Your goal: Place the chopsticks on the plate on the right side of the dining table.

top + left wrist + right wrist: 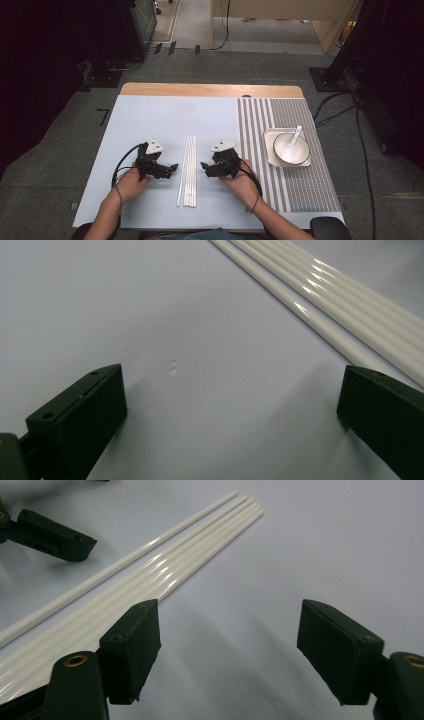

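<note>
The right gripper [227, 650] is seen with its two black fingers [131, 647] spread wide apart above the pale counter [320, 545], nothing held between them. A bundle of white rods [165, 575] is laid diagonally just beside its left finger. One finger of the left gripper [50, 535] is seen beyond the rods.

A pale blue mat [150, 130] covers most of the wooden table [210, 90], whose bare strip shows along the far edge. A grey-and-white striped placemat [300, 190] lies along the right edge. Near its far right corner sits a square white tray [268, 135] holding a round white bowl [282, 155] with a white spoon [295, 140] in it (handle leaning toward the far edge). Several thin white rods [187, 172] lie side by side mid-mat, reaching toward the near edge.
</note>
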`<state>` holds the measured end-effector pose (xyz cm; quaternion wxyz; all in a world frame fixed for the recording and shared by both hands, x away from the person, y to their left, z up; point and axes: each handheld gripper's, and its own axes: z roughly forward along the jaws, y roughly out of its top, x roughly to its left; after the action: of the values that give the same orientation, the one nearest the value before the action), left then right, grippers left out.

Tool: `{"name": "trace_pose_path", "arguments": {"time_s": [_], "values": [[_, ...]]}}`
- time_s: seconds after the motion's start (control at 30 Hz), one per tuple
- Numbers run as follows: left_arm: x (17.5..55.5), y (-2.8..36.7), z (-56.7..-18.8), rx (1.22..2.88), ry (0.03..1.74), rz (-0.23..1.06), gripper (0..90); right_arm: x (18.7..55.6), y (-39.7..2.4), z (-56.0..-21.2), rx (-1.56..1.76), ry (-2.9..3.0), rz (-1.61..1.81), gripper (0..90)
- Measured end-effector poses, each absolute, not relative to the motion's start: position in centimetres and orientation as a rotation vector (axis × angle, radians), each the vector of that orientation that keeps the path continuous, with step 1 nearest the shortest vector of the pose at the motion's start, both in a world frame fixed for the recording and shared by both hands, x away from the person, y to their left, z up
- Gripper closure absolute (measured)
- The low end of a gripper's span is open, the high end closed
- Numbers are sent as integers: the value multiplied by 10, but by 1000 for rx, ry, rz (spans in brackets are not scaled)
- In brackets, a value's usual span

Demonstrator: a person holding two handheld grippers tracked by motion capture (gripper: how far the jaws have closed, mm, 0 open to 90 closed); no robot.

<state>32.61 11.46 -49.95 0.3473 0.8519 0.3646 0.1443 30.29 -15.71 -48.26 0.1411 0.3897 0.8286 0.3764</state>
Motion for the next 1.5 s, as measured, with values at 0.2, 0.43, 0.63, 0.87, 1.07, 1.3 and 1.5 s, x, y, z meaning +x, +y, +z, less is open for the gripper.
{"name": "trace_pose_path", "arguments": {"time_s": [0.2,0.43,0.63,0.87,1.07,1.3,1.5], "values": [[326,115,-499,2209,946,374,0,303,-155,-483,1150,2384,1102,270],[326,115,-499,2209,946,374,0,302,-150,-484,1149,2386,1120,286],[326,115,-499,2210,945,374,0,301,-147,-486,1157,2389,1125,288],[326,115,-500,2209,946,374,0,301,-144,-487,1167,2398,1144,299],[326,115,-500,2209,946,374,0,300,-142,-487,1169,2394,1152,302],[326,115,-500,2208,946,374,0,298,-137,-490,1153,2403,1146,310],[326,114,-500,2207,948,373,0,298,-134,-493,1151,2407,1150,324]]}}
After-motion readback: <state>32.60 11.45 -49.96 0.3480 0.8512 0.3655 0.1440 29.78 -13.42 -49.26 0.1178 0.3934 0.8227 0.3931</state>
